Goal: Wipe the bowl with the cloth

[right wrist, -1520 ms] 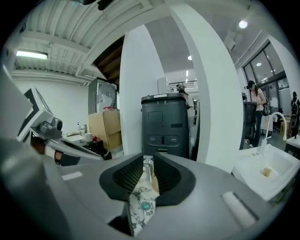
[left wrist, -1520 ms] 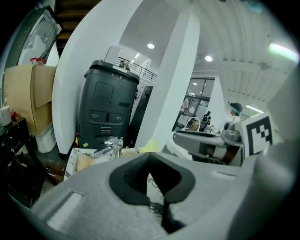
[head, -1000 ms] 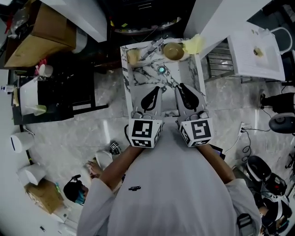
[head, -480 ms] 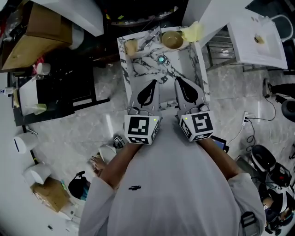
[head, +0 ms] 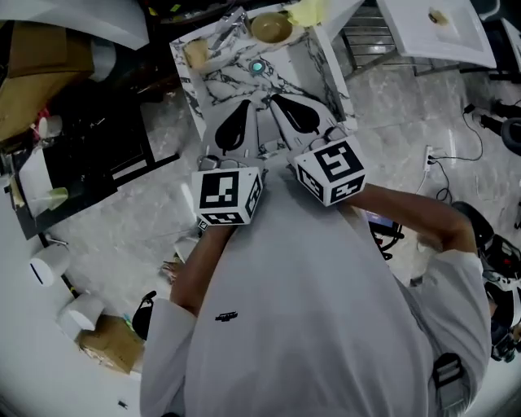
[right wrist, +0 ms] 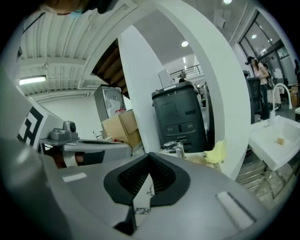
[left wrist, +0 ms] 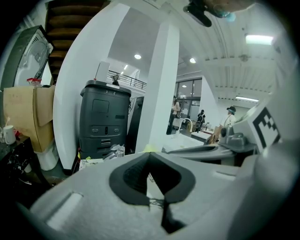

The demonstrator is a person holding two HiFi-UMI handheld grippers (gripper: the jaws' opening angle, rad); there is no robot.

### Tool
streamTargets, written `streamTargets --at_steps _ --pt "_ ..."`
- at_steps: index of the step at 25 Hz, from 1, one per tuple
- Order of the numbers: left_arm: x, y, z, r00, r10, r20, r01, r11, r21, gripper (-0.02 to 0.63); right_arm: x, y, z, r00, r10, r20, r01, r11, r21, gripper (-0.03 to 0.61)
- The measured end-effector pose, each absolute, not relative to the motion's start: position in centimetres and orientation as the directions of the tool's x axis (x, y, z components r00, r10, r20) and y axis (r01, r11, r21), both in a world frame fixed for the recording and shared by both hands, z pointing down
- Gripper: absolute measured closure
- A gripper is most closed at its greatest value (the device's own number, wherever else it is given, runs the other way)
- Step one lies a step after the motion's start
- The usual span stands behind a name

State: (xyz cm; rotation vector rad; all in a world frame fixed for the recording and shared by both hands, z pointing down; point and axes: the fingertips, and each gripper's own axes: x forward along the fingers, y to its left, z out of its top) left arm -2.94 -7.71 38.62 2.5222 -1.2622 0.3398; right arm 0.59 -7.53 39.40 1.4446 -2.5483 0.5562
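Right tongs (head: 281, 103) have edged ahead of the left tongs (head: 242, 110). Both are closed on nothing, aimed along the worktop (head: 313, 65) toward the bowl (head: 271, 28) and cloth (head: 308, 11), side by side at its far end, well apart from them.

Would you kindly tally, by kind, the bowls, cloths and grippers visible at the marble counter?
Bowls: 1, the tan bowl
Cloths: 1, the yellow cloth
Grippers: 2, the left gripper and the right gripper, both shut and empty
Total: 4
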Motion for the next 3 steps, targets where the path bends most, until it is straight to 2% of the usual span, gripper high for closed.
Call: streamTargets --at_steps 3 --pt "-2.98 -7.35 39.15 0.573 -0.747 0.336 -0.816 -0.559 0.149 0.609 -0.23 -7.41 40.62 -0.565 -0.754 0.337 -0.825 0.500 -0.265 0.583"
